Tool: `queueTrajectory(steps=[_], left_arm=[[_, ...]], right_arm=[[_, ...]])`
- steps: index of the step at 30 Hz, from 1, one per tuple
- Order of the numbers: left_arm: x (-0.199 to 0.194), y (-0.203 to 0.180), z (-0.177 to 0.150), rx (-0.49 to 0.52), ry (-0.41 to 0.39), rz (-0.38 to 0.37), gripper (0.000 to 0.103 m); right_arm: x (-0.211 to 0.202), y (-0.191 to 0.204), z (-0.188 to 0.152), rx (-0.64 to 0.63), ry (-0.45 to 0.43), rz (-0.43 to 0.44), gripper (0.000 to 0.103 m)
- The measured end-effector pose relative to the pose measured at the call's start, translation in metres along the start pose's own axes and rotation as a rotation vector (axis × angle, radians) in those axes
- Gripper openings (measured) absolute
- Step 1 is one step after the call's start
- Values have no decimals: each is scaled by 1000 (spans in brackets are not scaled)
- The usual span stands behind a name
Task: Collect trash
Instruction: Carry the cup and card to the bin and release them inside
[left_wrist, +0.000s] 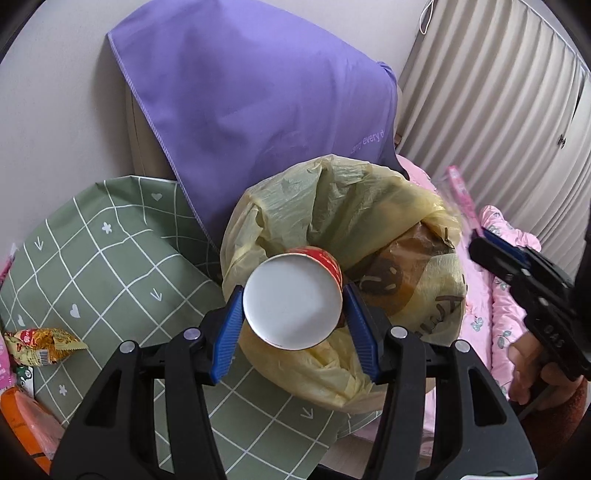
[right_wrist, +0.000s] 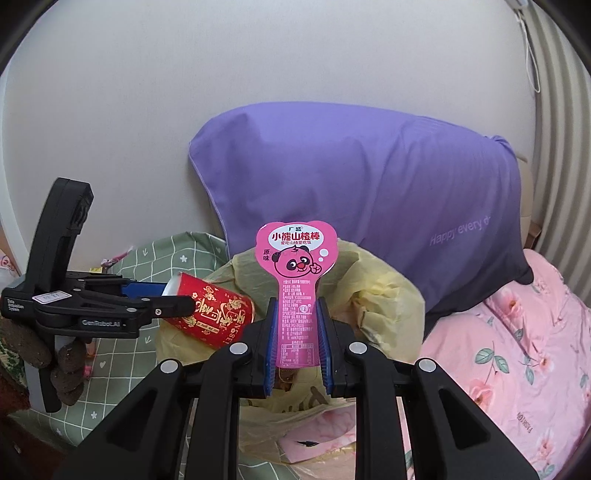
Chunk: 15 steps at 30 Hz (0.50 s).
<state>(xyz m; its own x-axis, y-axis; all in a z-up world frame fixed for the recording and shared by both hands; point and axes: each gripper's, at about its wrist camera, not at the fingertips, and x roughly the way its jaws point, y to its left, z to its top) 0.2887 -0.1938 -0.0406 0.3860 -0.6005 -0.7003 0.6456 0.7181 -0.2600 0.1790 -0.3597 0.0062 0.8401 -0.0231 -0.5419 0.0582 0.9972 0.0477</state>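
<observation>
The left gripper (left_wrist: 293, 314) tilts downward over the mouth of the yellow trash bag (left_wrist: 373, 206), its blue pads pressed on either side of a red paper cup (left_wrist: 295, 299) that lies on its side, white bottom toward the camera and printed wall pointing into the bag. In the right wrist view the same cup (right_wrist: 218, 314) juts out level from that gripper (right_wrist: 177, 299), which enters from the left, held by a hand in a dark fuzzy sleeve (right_wrist: 62, 369). The right gripper (right_wrist: 297, 350) points forward and slightly down above the bag (right_wrist: 380, 295), jaws closed narrowly on the stem of a pink snack wrapper (right_wrist: 297, 258) that stands upright between the pads, panda face on top. From the left wrist view the right gripper (left_wrist: 480, 243) comes in from the right edge, and the wrapper (left_wrist: 460, 192) there is only a blurred pink streak, probably in motion. The bag sits between a green checked cloth (left_wrist: 110, 266) and pink floral bedding (right_wrist: 517, 350), with a purple pillow (right_wrist: 369, 177) behind it. A yellow snack packet (left_wrist: 40, 345) lies on the green cloth, well apart from the bag.
</observation>
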Motion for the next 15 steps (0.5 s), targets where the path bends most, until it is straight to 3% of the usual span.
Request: queueTrajectory(steps=[4,15], left_arm=[[-1,-1,-1,26,-1,6,51],[-8,5,8,-30,-28,-55,51]], right_arm=[[13,1,0,-12,24,1,19],[29,-3,-2,-11,47,-15,20]])
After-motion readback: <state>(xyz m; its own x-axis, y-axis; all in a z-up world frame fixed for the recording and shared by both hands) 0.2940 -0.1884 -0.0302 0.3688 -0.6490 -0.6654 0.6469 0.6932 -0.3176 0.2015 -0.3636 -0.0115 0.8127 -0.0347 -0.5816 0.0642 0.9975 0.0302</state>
